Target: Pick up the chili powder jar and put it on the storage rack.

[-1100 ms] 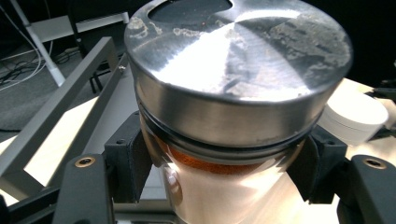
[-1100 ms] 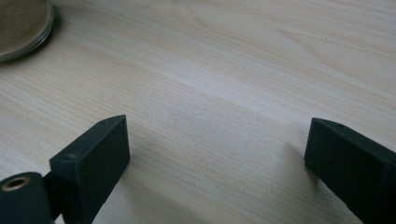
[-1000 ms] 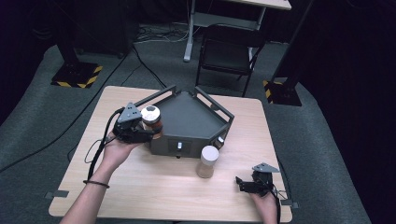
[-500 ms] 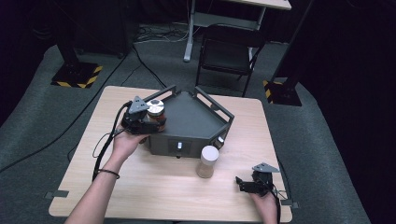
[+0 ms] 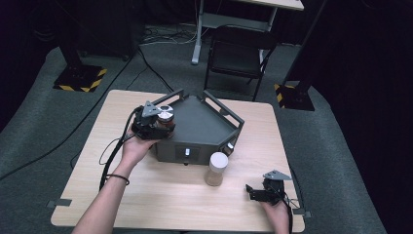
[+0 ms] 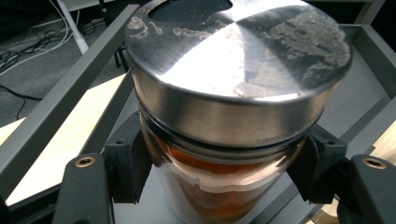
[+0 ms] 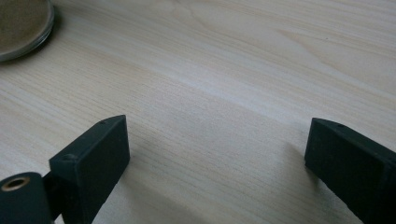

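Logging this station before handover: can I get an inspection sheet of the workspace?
Surface: wooden table, bare and dry.
Job's things: spice jar with metal lid, over the dark rack; second jar standing in front of the rack.
Clutter: nothing seen.
Grippers: left gripper shut on the spice jar; right gripper open over bare table.
Cables: black cable trailing from the left gripper.
Surroundings: folding chair, dark carpet.
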`<control>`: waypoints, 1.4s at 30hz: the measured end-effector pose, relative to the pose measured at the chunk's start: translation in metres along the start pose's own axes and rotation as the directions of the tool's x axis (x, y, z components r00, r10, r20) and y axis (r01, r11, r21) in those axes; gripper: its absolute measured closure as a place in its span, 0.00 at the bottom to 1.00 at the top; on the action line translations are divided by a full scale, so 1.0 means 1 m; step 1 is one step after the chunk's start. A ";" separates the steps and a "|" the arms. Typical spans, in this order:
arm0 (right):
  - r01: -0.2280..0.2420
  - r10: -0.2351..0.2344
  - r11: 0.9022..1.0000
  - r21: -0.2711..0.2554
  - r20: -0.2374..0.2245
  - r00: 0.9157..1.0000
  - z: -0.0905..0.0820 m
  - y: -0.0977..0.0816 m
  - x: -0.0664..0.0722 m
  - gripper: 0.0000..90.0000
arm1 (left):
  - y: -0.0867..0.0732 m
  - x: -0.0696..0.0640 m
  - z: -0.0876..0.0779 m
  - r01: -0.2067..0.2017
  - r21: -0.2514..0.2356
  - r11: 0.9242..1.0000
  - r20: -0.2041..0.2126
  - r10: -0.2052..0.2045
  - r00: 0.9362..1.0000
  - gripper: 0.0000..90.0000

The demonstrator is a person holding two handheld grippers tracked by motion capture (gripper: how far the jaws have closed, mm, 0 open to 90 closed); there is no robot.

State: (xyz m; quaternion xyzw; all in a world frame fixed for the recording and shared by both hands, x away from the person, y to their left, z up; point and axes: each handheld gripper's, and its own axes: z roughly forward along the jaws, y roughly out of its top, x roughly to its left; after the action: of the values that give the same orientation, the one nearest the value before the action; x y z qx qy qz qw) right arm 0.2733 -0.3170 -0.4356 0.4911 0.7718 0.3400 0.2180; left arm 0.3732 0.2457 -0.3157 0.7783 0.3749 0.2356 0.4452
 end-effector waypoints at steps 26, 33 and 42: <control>0.001 -0.001 1.000 0.000 -0.001 1.000 0.000 0.000 0.000 0.06 | 0.000 0.002 -0.017 -0.005 0.011 1.000 -0.012 0.005 1.000 0.15; 0.001 -0.001 1.000 0.000 -0.001 1.000 0.000 0.000 0.000 0.06 | -0.019 0.008 -0.032 -0.007 0.004 1.000 -0.014 0.007 1.000 0.15; 0.001 -0.001 1.000 0.000 -0.001 1.000 0.000 0.000 0.000 0.06 | -0.050 0.014 -0.045 -0.002 -0.006 1.000 0.005 0.002 1.000 0.15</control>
State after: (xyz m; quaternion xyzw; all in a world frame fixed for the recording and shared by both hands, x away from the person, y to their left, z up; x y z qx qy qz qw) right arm 0.2734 -0.3169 -0.4356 0.4907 0.7722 0.3399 0.2178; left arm 0.3321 0.2962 -0.3362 0.7778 0.3725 0.2352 0.4483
